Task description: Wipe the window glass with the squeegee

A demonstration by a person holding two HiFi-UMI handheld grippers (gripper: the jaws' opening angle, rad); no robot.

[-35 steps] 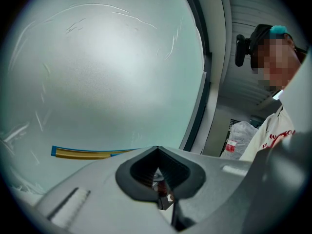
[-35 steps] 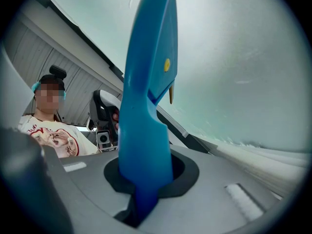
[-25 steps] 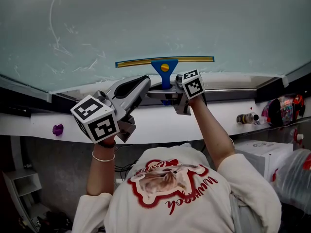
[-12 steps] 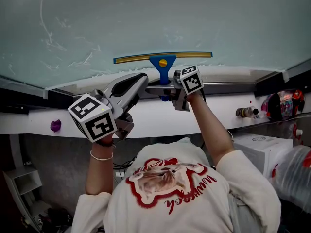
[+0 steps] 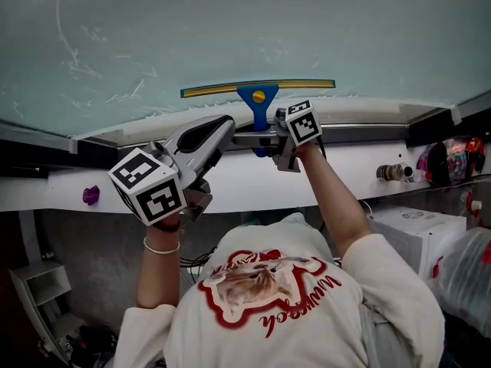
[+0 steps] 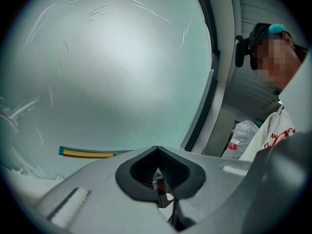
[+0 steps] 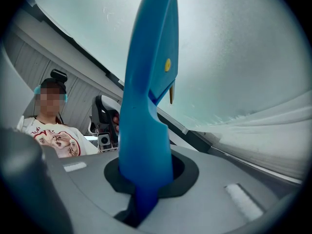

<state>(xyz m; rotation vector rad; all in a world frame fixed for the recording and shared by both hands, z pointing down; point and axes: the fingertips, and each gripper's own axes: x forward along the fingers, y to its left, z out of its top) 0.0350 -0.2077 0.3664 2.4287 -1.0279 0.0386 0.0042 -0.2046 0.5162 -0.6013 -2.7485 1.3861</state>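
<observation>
The squeegee [image 5: 258,98] has a blue handle and a yellow-edged blade lying level against the window glass [image 5: 230,29], just above the bottom frame. My right gripper [image 5: 262,139] is shut on the blue handle [image 7: 146,96], which rises from between its jaws toward the pane. My left gripper [image 5: 219,126] hovers just left of the handle, shut with nothing in it. In the left gripper view its closed jaws [image 6: 157,167] point at the glass, and the left end of the blade [image 6: 87,153] shows beyond them.
White soap streaks [image 5: 77,60] mark the left of the pane. On the white sill [image 5: 353,176] lie a purple object [image 5: 90,195] at far left and a small bottle [image 5: 391,172] at right. A white box [image 5: 418,225] and plastic bag [image 5: 468,274] sit below right.
The squeegee and both grippers keep almost the same place low on the glass; the view has shifted slightly. Neither grip has changed.
</observation>
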